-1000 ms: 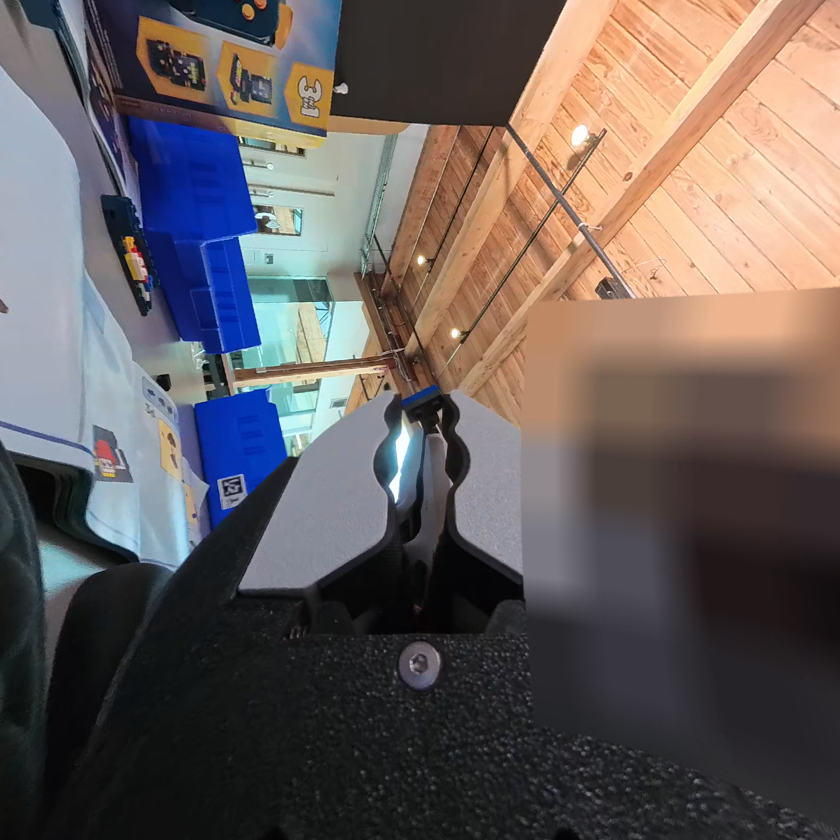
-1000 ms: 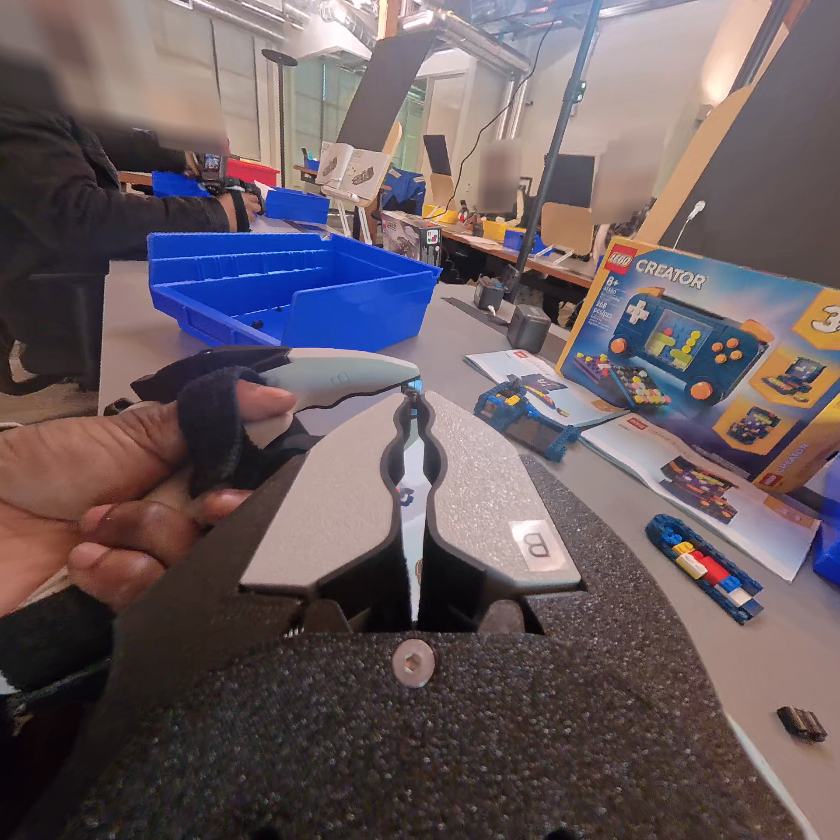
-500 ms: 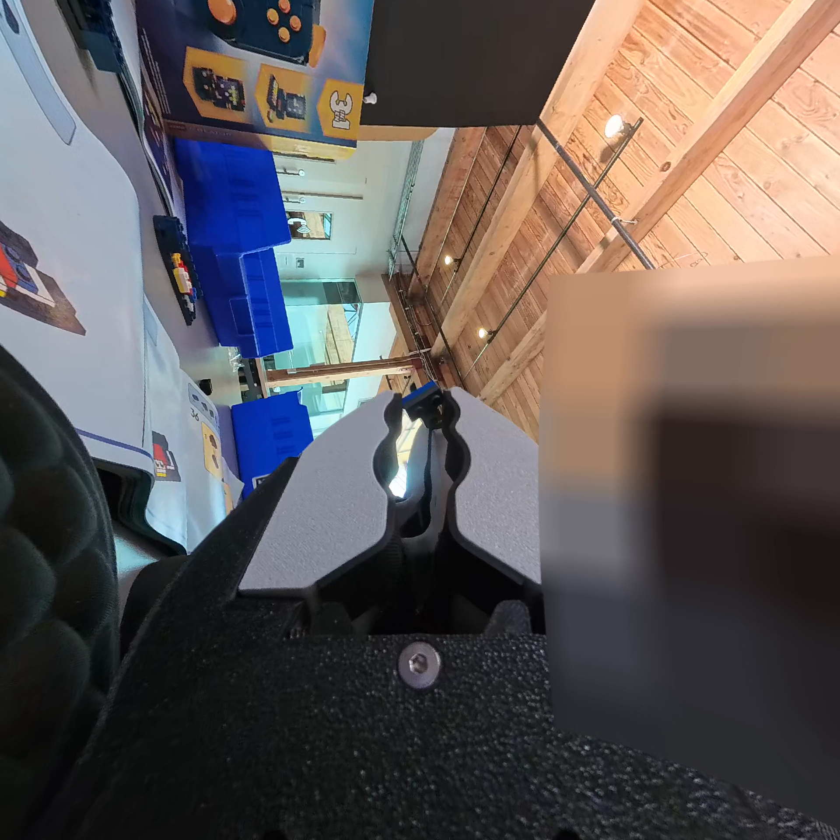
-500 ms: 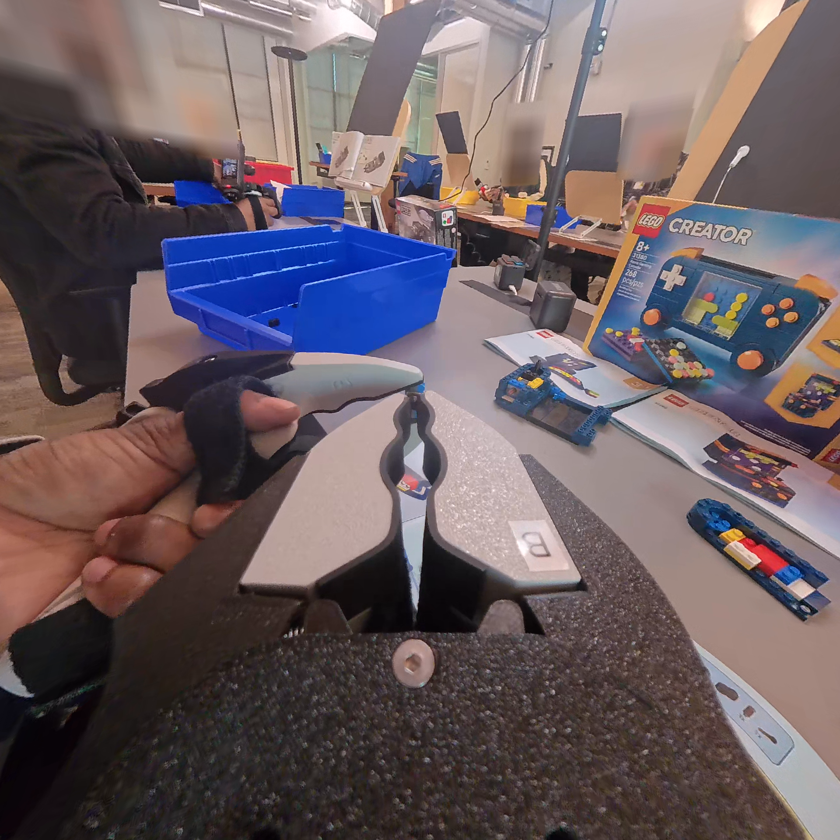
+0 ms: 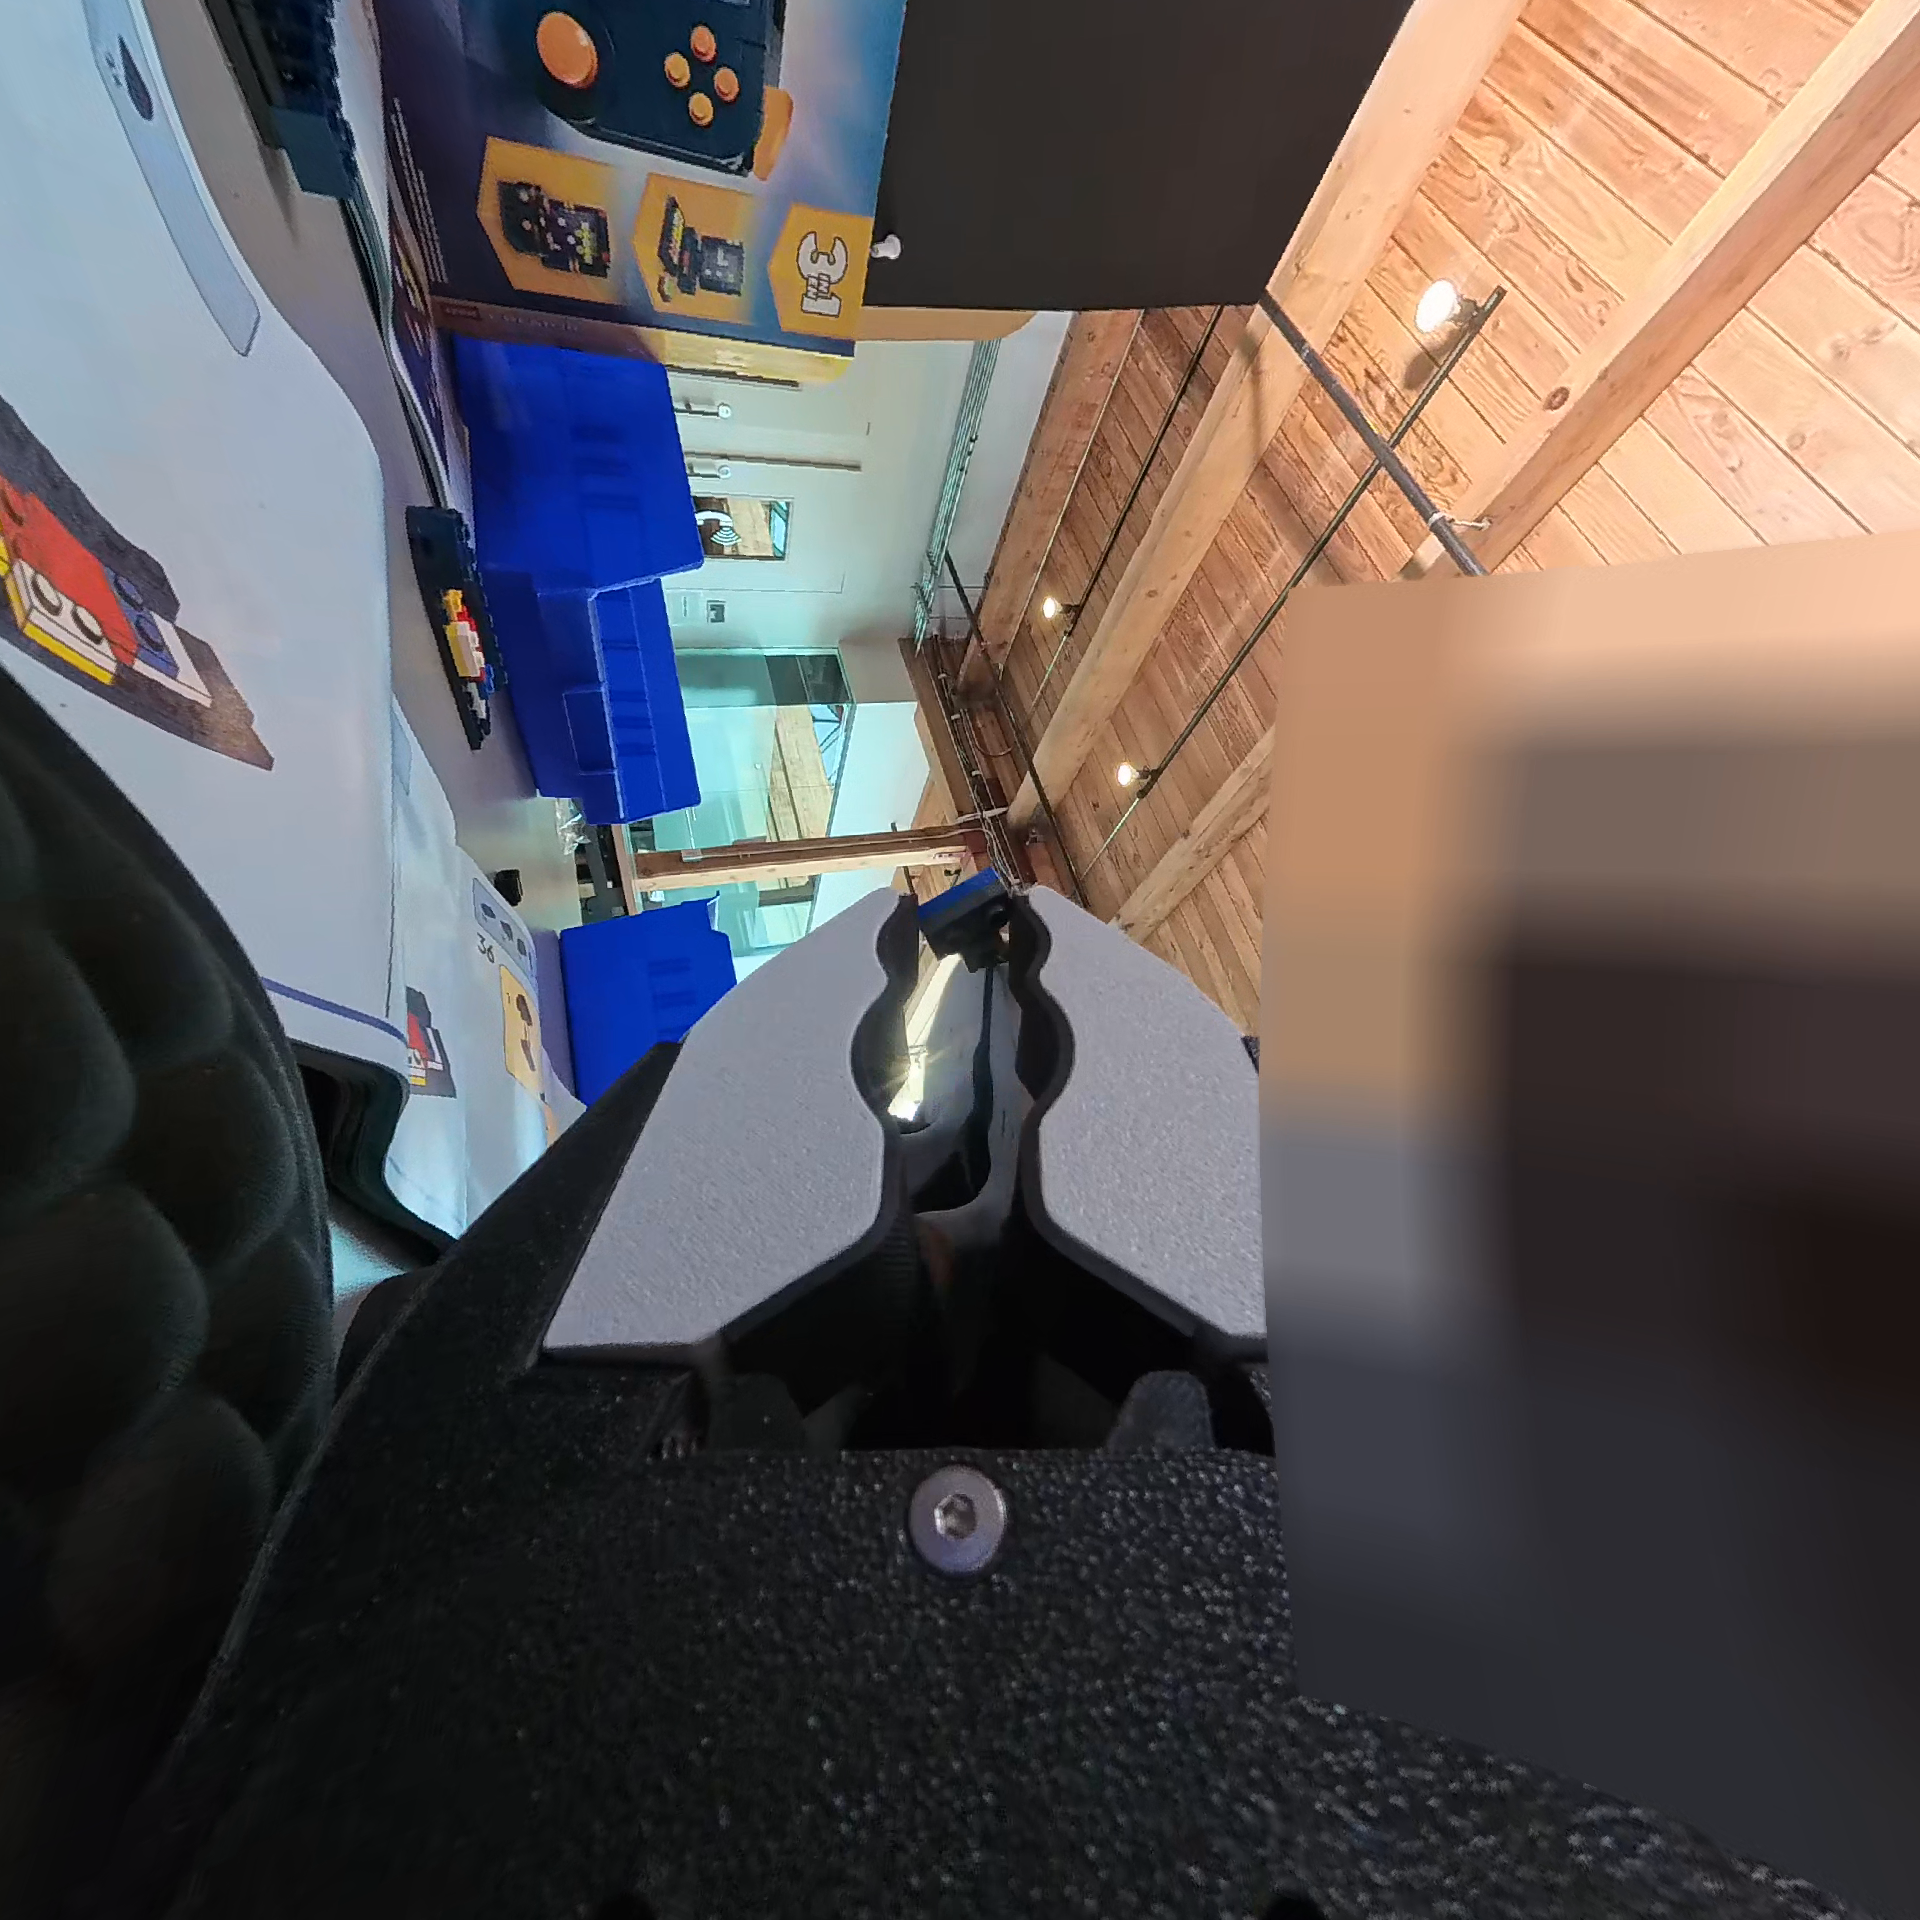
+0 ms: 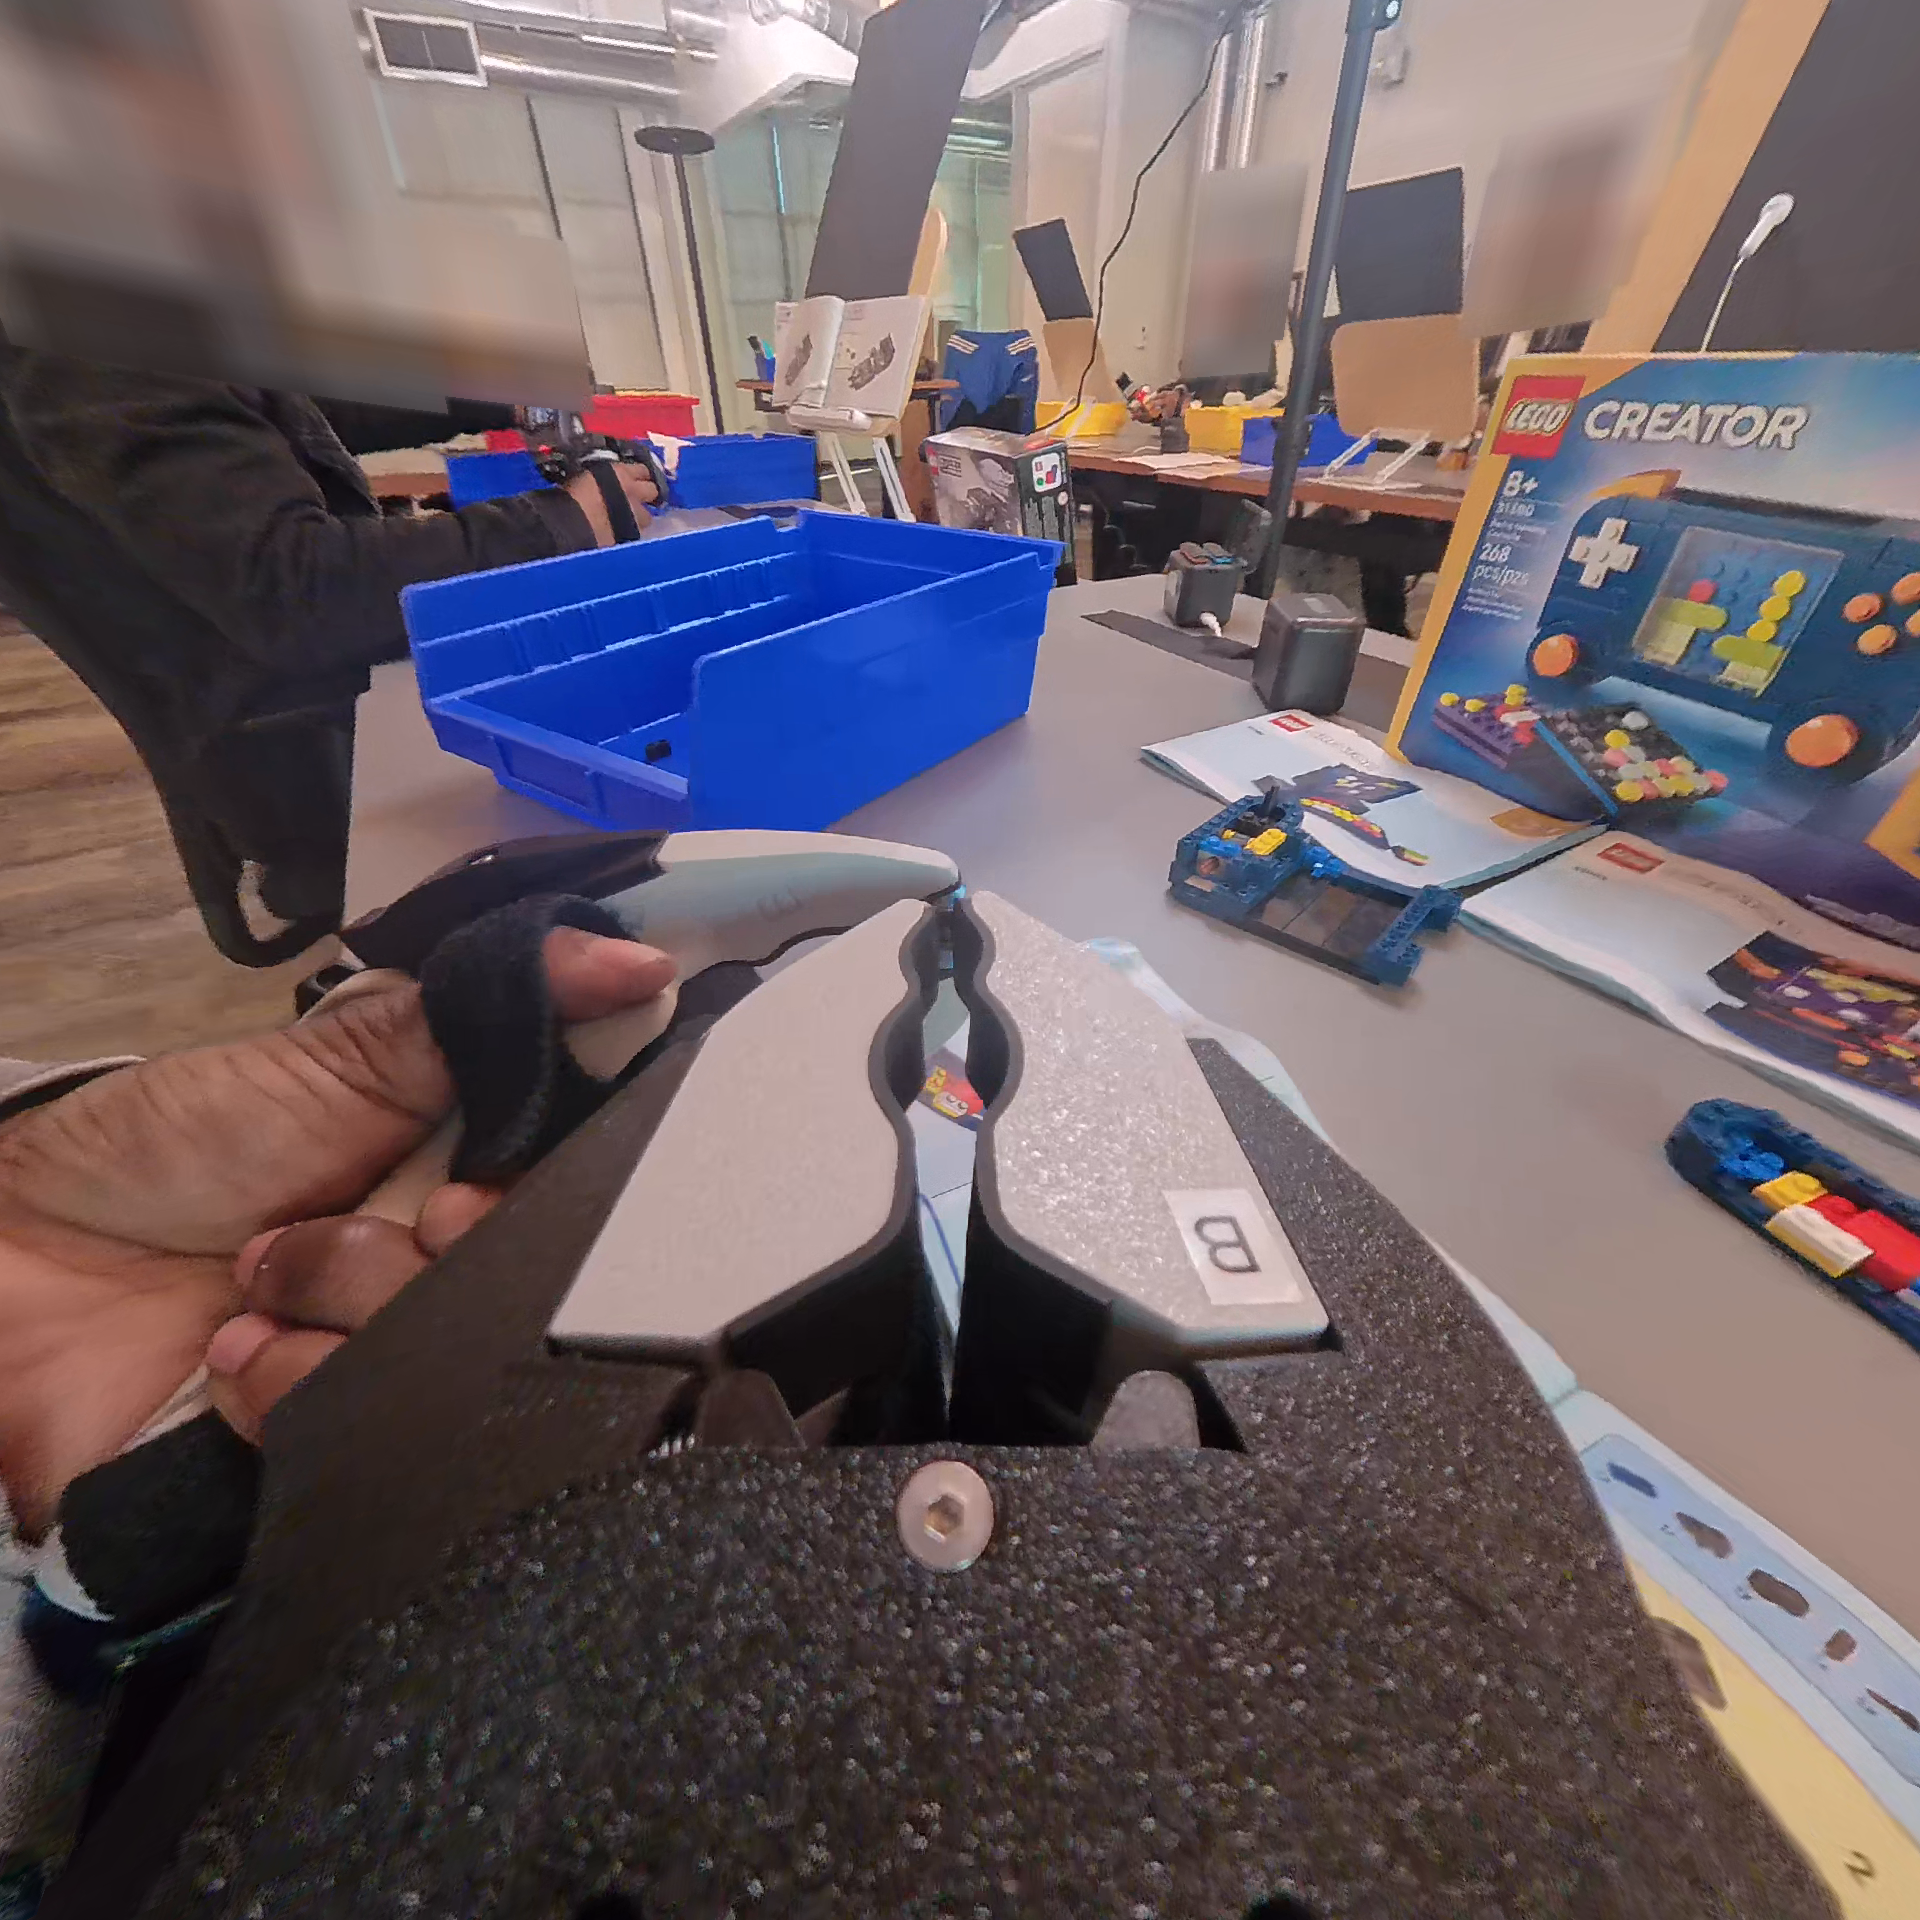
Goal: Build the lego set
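The left wrist view is rolled on its side, and since a second ago its scene has slid: the toy box (image 5: 665,156) and the instruction booklet (image 5: 156,499) now fill more of the left edge, while the blue bins (image 5: 582,582) sit lower. The left gripper (image 5: 966,920) is unchanged, its two tips clenched on a small blue brick (image 5: 961,914) with a dark underside, held up in the air against a wooden ceiling (image 5: 1558,312).

In the right wrist view the camera has swung, so the blue bin (image 6: 748,665) has shifted right and the half-built blue model (image 6: 1299,883) now sits farther right on the grey table (image 6: 1091,810). The right gripper (image 6: 951,914) stays closed, tips nearly meeting around a thin dark piece (image 6: 945,940); what that piece is cannot be told.

Only the right view shows the gloved hand (image 6: 312,1143) holding the left gripper, whose grey finger crosses just in front of the right gripper's tips, with the blue brick touching there. Only the left view shows the ceiling lights.

Around them on the table lie a second open booklet (image 6: 1714,966), a strip of coloured bricks (image 6: 1808,1216) on a dark blue base, and a small dark cube (image 6: 1304,649). A person in a dark sleeve (image 6: 260,540) sits behind the bin.
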A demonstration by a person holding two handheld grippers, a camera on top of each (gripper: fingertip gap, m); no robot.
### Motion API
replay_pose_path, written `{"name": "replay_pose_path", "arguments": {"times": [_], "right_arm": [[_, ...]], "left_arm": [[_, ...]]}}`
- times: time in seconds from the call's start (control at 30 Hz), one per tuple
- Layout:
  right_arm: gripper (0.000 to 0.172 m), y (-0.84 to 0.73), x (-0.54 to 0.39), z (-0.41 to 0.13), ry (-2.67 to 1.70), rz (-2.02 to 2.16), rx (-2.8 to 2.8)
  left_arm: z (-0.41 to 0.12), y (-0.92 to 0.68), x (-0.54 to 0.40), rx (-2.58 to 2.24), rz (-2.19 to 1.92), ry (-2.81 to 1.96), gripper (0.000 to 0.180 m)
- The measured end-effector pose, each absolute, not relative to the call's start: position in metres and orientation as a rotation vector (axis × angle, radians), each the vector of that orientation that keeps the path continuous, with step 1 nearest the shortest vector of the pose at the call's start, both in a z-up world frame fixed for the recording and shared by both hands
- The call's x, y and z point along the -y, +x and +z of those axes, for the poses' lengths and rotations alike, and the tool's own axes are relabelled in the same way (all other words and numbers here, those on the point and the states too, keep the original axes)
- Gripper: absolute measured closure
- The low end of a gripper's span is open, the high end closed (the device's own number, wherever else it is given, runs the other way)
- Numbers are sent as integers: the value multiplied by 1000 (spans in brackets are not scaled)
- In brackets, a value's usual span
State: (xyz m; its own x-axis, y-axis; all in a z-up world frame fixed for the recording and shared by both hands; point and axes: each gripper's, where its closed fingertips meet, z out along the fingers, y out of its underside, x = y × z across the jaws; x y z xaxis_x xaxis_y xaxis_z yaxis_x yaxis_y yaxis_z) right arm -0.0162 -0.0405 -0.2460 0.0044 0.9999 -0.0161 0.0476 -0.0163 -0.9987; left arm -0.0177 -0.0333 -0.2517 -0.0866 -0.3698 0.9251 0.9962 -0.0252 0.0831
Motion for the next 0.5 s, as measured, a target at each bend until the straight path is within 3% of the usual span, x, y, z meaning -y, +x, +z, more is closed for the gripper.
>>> {"name": "replay_pose_path", "arguments": {"times": [0.37, 0.5], "right_arm": [[169, -20, 47, -244, -1412, 1667, 1064], [169, -18, 43, -239, -1370, 1638, 1040]], "left_arm": [[-246, -19, 33, 988, -1480, -847, 164], [-241, -18, 30, 1001, -1537, -818, 163]]}}
